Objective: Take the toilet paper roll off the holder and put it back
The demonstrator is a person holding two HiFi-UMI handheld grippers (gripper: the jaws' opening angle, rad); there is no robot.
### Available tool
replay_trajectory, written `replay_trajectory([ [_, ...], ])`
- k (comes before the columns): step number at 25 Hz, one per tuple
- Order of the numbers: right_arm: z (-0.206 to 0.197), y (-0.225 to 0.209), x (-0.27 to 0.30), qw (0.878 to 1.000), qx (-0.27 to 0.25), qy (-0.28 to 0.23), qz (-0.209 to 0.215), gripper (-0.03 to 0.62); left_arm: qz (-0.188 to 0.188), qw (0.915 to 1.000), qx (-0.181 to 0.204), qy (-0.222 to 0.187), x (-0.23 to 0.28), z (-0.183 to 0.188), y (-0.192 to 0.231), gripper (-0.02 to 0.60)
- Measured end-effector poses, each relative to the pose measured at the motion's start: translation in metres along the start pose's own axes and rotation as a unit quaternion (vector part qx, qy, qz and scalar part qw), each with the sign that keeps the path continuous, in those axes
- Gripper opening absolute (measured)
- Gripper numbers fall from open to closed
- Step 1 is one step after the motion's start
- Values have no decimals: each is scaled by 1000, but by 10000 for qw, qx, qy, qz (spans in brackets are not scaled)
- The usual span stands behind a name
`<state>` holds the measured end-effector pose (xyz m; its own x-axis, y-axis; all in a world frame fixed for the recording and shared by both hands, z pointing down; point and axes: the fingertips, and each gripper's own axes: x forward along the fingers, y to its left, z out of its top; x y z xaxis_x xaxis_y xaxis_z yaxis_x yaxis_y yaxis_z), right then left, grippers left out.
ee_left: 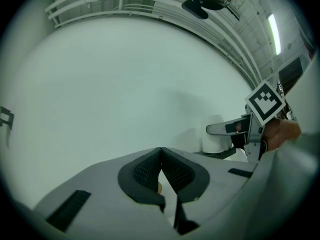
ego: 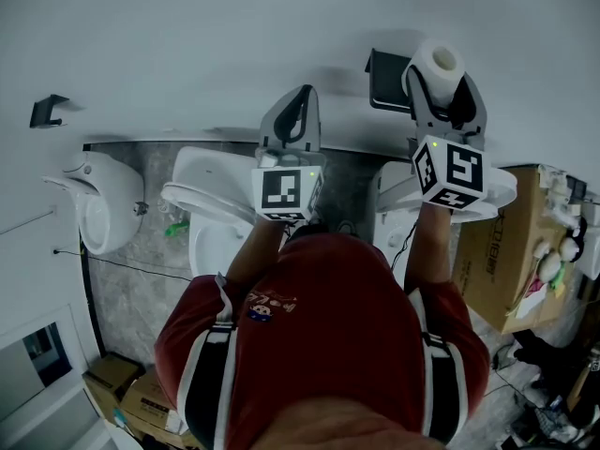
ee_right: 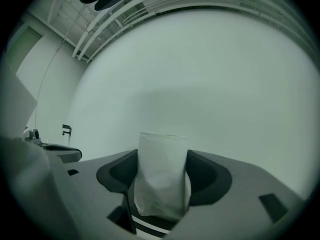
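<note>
The white toilet paper roll (ego: 439, 61) stands upright between the jaws of my right gripper (ego: 442, 82), close to the white wall. In the right gripper view the roll (ee_right: 162, 179) fills the gap of my right gripper (ee_right: 162, 155), and both pads press on its sides. The black holder (ego: 384, 81) is fixed to the wall just left of the roll. My left gripper (ego: 302, 97) is held level towards the bare wall. Its pads meet at the tip with nothing between them (ee_left: 161, 151). The left gripper view also catches the roll (ee_left: 215, 136) at the right.
Below my hands stand two white toilets (ego: 202, 195), with a urinal (ego: 94, 204) at the left. A second black bracket (ego: 47, 111) hangs on the wall far left. A cardboard box (ego: 506, 251) stands at the right, more boxes (ego: 122, 387) at the lower left.
</note>
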<state>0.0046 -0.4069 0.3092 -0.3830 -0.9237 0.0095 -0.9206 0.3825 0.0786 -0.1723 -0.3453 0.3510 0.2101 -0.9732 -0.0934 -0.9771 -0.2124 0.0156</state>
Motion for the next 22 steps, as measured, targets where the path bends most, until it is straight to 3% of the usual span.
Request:
replay_trajectory([
  [10, 34, -12, -31, 9987, 1, -487, -118, 307, -117, 9999, 26, -66, -1, 6, -15, 18],
  [22, 49, -55, -83, 9951, -1, -728, -675, 307, -427, 9989, 76, -153, 5, 13, -52, 18],
])
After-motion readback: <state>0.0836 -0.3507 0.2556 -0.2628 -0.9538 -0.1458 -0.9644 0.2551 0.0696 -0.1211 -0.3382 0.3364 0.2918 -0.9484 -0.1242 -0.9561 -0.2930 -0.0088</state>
